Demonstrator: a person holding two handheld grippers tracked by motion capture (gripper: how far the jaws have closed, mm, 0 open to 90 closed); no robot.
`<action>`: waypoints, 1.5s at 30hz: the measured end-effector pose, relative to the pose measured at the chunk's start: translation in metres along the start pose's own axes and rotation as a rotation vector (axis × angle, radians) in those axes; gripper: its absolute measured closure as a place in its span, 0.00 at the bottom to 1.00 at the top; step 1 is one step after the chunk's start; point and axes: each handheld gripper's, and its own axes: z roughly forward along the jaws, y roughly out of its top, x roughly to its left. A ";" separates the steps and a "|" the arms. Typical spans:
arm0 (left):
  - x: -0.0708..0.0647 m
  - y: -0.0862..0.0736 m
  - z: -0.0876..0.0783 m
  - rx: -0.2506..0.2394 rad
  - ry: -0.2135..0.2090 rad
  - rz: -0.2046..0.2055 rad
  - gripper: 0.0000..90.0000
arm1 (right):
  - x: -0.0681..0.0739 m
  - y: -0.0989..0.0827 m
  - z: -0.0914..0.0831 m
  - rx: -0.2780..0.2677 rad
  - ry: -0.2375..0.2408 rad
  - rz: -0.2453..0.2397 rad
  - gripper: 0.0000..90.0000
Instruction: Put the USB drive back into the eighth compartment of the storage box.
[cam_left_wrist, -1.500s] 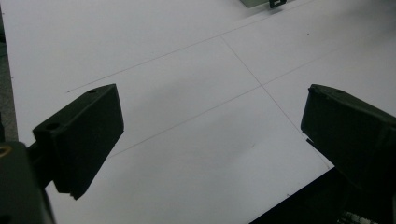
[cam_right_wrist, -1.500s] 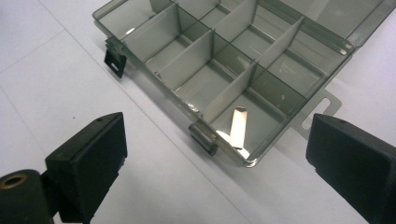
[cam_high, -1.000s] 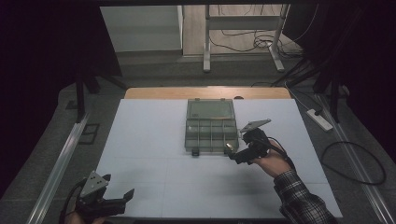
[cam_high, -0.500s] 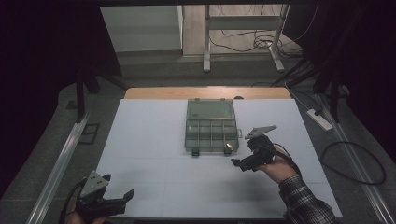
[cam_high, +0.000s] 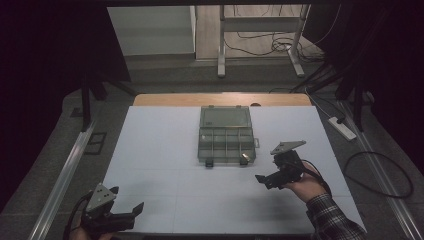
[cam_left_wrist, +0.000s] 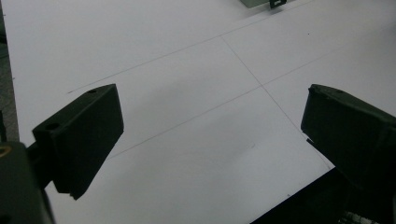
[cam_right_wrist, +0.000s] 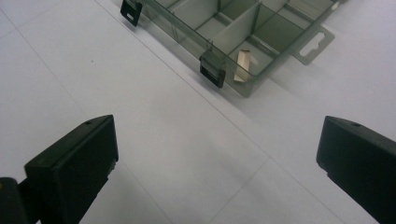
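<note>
A clear grey compartment box (cam_high: 226, 136) lies open in the middle of the white table, its lid folded back. In the right gripper view the box (cam_right_wrist: 261, 28) shows dividers, two black latches and a small beige piece (cam_right_wrist: 243, 63) in its near corner compartment. My right gripper (cam_high: 268, 178) hovers open a little in front and to the right of the box, holding nothing; in its own view the right gripper (cam_right_wrist: 217, 163) has wide-apart jaws. My left gripper (cam_high: 125, 201) is open at the table's near left edge, over bare table (cam_left_wrist: 187, 84).
The white table top (cam_high: 165, 150) has faint seam lines. A power strip (cam_high: 342, 127) and cables lie on the floor to the right. A metal rail (cam_high: 65, 170) runs along the left side, and frame legs (cam_high: 220, 45) stand beyond the far edge.
My right gripper has drawn back from the box's front right corner, toward the person and slightly to the right. The left gripper has stayed in place.
</note>
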 end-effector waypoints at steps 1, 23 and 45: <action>0.000 0.000 0.000 0.000 0.000 0.000 0.07 | 0.000 -0.001 -0.001 0.001 0.000 0.004 0.00; -0.001 0.000 0.000 0.000 0.004 0.004 0.06 | -0.002 -0.030 -0.027 -0.008 -0.031 0.048 0.00; -0.001 0.000 0.000 0.002 0.007 0.004 0.06 | -0.006 -0.069 -0.057 -0.032 -0.072 0.112 0.00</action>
